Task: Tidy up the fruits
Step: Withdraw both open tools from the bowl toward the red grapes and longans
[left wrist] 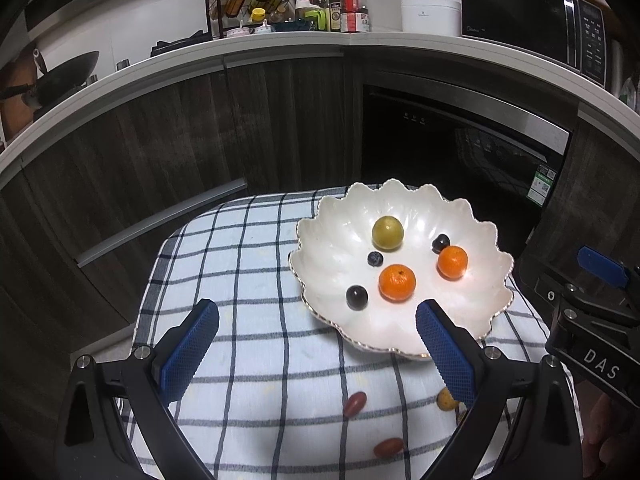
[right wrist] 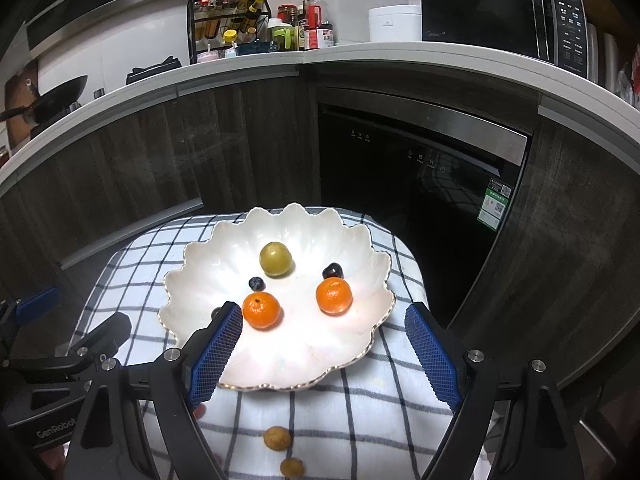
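Bowl point(right wrist: 360, 344) holds two oranges point(right wrist: 261, 310), a green fruit point(right wrist: 275, 259) at 12 o'clock, and dark berries point(right wrist: 256, 283). Left gripper point(left wrist: 318, 350) and right gripper point(right wrist: 326, 354) both gape, empty.

A checked cloth point(left wrist: 256, 280) is covering the tabletop, carrying a scalloped white dish point(left wrist: 476, 312), two red tomatoes point(left wrist: 355, 404) and small brown fruits point(right wrist: 277, 437).

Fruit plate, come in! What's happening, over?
Both tools open, left, right, holding nothing. Plate holds six fruits. Four more on cloth. Nothing blocking.
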Demonstrator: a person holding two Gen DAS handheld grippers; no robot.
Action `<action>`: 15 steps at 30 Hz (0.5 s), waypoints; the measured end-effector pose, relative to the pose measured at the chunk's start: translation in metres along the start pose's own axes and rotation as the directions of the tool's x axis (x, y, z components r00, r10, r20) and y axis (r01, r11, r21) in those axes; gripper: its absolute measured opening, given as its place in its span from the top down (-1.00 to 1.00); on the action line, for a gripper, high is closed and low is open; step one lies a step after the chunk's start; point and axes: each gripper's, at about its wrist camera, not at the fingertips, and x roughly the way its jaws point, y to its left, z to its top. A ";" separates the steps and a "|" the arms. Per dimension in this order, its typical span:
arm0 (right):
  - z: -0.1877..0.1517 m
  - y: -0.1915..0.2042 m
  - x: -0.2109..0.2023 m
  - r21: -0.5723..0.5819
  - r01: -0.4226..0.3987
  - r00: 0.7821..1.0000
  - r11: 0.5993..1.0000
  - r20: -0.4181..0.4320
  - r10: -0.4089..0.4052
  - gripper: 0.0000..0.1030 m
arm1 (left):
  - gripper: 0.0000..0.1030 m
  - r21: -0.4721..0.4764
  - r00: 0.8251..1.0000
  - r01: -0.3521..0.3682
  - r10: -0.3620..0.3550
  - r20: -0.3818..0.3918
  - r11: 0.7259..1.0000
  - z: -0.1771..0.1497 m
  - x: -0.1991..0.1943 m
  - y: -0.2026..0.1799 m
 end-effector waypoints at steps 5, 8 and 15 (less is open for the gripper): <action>-0.007 -0.002 -0.007 0.000 0.003 1.000 1.000 0.012 -0.003 -0.64 | -0.95 0.004 1.000 0.010 -0.010 -0.006 1.000 -0.008 -0.003 -0.002; -0.011 -0.003 -0.011 0.001 0.002 1.000 1.000 0.016 -0.002 -0.64 | -0.95 0.002 1.000 0.018 -0.018 -0.007 1.000 -0.013 -0.006 -0.003; -0.023 -0.004 -0.017 -0.007 -0.001 1.000 1.000 0.011 0.001 -0.64 | -0.95 0.010 0.999 0.040 -0.039 -0.026 0.999 -0.028 -0.006 -0.006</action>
